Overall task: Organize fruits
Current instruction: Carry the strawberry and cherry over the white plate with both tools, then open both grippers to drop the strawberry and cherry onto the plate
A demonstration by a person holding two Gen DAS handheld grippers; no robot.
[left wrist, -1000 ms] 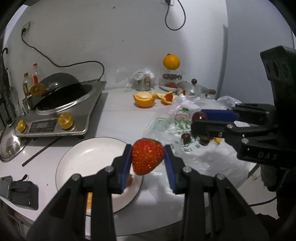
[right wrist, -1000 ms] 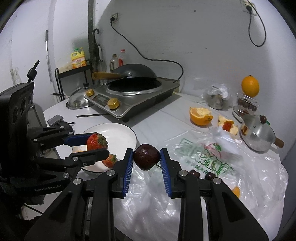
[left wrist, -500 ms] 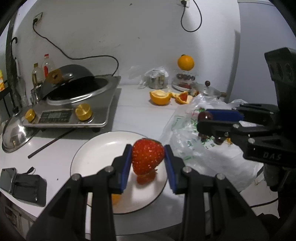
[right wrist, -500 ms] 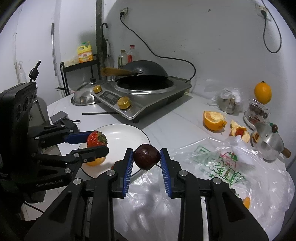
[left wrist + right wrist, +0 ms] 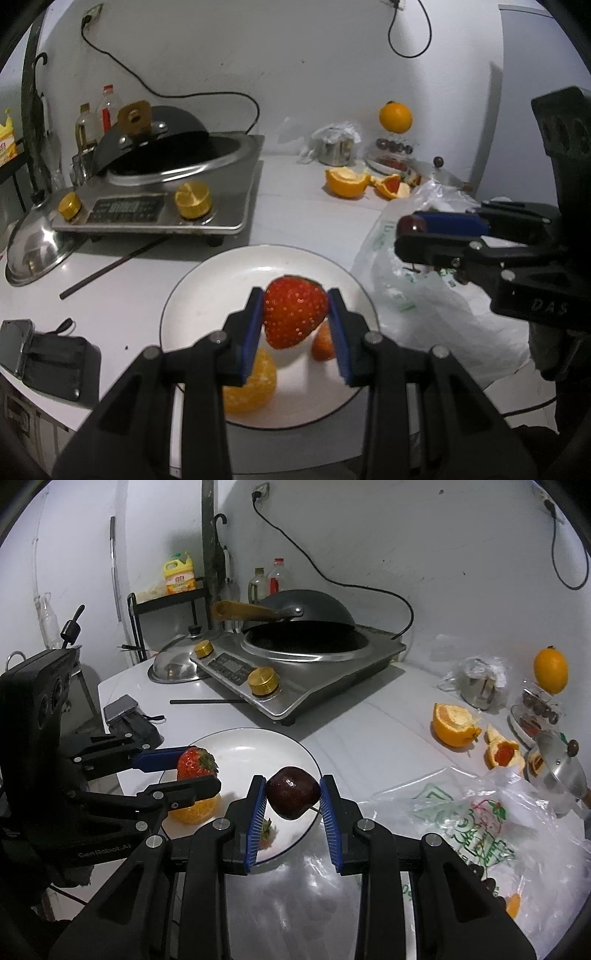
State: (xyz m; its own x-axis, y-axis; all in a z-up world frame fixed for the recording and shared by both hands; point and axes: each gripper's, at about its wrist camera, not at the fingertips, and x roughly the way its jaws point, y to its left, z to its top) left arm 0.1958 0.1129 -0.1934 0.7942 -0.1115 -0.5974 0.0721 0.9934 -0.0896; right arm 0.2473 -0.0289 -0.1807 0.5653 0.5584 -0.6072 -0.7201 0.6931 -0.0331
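My left gripper (image 5: 295, 317) is shut on a red strawberry (image 5: 293, 315) and holds it above the white plate (image 5: 221, 280). The plate holds a peeled orange piece (image 5: 255, 387) and another strawberry (image 5: 322, 343). My right gripper (image 5: 293, 794) is shut on a dark cherry (image 5: 291, 792), above the plate's right rim (image 5: 295, 746). In the right wrist view the left gripper (image 5: 195, 771) with its strawberry (image 5: 194, 762) hangs over the plate's left side. In the left wrist view the right gripper (image 5: 410, 230) with the cherry (image 5: 410, 223) is to the right.
A clear plastic bag (image 5: 480, 812) with several small fruits lies right of the plate. An induction cooker with a wok (image 5: 303, 646) stands behind. Orange halves (image 5: 454, 720), a small lidded pot (image 5: 557, 768), a whole orange (image 5: 550, 668), a pot lid (image 5: 33, 243), a chopstick (image 5: 110, 266) and a phone with pouch (image 5: 37, 354).
Both grippers have moved left and down toward the plate with their fruits. The strawberry now hangs over the plate's middle, and the cherry has come over its right rim.
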